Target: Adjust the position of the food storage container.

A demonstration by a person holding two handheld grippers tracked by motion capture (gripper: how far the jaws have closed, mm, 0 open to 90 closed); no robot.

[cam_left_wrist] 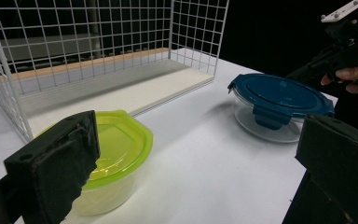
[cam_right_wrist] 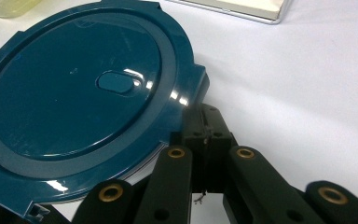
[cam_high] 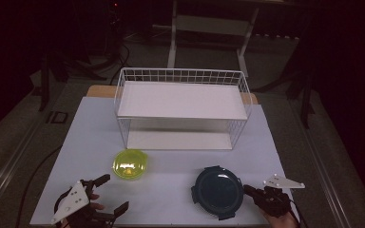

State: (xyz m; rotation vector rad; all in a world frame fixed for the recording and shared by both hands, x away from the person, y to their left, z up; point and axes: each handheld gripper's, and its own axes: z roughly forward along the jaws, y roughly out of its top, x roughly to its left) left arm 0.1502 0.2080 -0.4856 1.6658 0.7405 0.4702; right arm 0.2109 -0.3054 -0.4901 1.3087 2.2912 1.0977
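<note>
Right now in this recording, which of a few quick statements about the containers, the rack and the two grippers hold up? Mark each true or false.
1. The yellow-lidded container stands on the table in front of the wire rack. True.
2. The blue-lidded container sits on the rack's lower shelf. False: it stands on the table, nearer the person than the rack.
3. The left gripper is open and holds nothing. True.
4. The right gripper is wide open above the yellow lid. False: its jaws are together beside the blue lid's rim.
5. The rack's top shelf carries a container. False: it is bare.
</note>
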